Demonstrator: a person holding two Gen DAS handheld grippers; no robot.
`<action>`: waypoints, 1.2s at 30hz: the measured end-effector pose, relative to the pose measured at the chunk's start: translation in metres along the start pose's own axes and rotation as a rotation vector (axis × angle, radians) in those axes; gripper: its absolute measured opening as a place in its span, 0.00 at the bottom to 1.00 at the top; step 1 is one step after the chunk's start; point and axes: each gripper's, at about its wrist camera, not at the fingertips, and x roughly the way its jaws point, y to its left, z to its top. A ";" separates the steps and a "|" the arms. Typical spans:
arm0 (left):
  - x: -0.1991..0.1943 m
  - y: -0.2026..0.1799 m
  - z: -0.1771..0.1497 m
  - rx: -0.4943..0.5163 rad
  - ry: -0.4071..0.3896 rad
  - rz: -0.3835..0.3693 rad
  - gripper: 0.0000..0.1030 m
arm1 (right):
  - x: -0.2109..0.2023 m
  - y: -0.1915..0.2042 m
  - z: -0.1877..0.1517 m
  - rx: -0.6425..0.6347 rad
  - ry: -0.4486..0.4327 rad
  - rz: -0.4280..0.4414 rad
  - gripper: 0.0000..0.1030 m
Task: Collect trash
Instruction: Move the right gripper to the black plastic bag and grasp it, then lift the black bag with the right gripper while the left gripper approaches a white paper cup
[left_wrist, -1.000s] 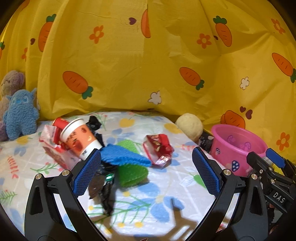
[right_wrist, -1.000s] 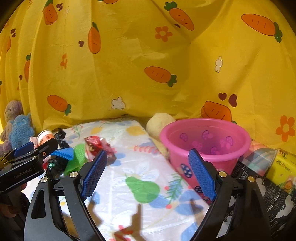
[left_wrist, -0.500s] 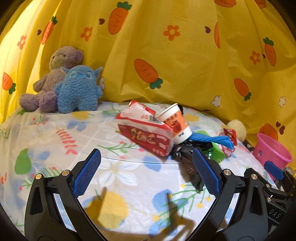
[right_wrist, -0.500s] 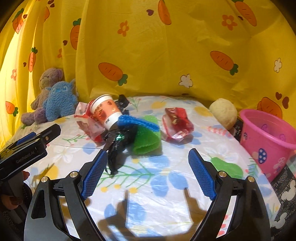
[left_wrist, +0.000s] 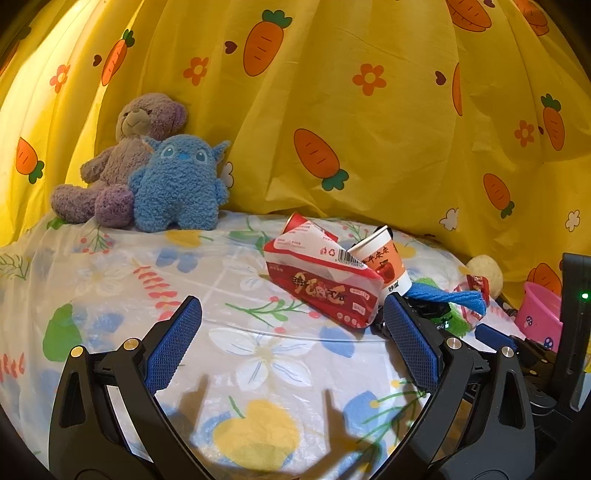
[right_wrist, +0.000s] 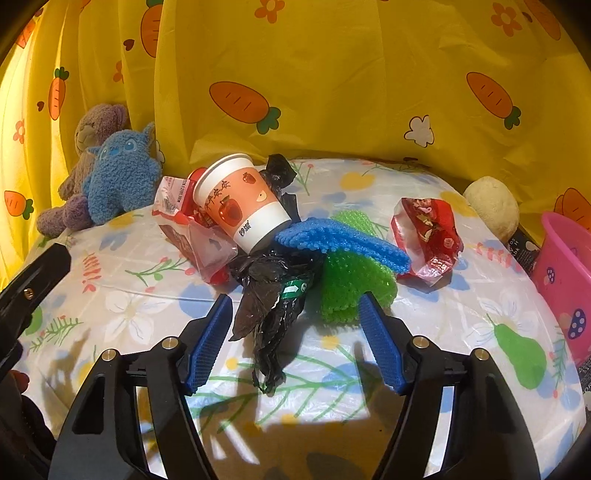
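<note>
Right wrist view puts my right claw (right_wrist: 295, 332) low over the black bag (right_wrist: 273, 295), which lies crumpled on the desk (right_wrist: 443, 369) with its long axis running from the pile toward me. Its near end sits between the blue pads (right_wrist: 210, 339), but they do not press it; the jaws have just been closing and stand partly open. The cup (right_wrist: 243, 199) lies tipped on the pile, rim pointing up and left, base on the bag. A blue cloth (right_wrist: 343, 240) lies over a green cloth (right_wrist: 351, 284), pointing right toward the red wrapper (right_wrist: 428, 232). The pink bucket (right_wrist: 565, 273) stands at the right edge.

In the left wrist view, my left claw (left_wrist: 291, 347) hangs wide open over bare desk, gripping nothing, with the red pack (left_wrist: 325, 284) just past its right pad.

Half a second ago the bag lay ahead of the right claw's wider jaws; now it reaches in between them. The left view has barely changed.
</note>
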 end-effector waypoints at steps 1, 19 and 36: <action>0.000 0.000 0.001 0.000 -0.001 -0.001 0.94 | 0.005 0.000 0.001 0.004 0.012 0.000 0.64; 0.012 -0.012 -0.001 0.018 0.019 -0.035 0.94 | -0.015 -0.005 -0.011 -0.024 0.014 0.103 0.06; 0.055 -0.042 0.012 -0.007 0.101 -0.099 0.86 | -0.092 -0.044 -0.022 0.027 -0.169 0.133 0.06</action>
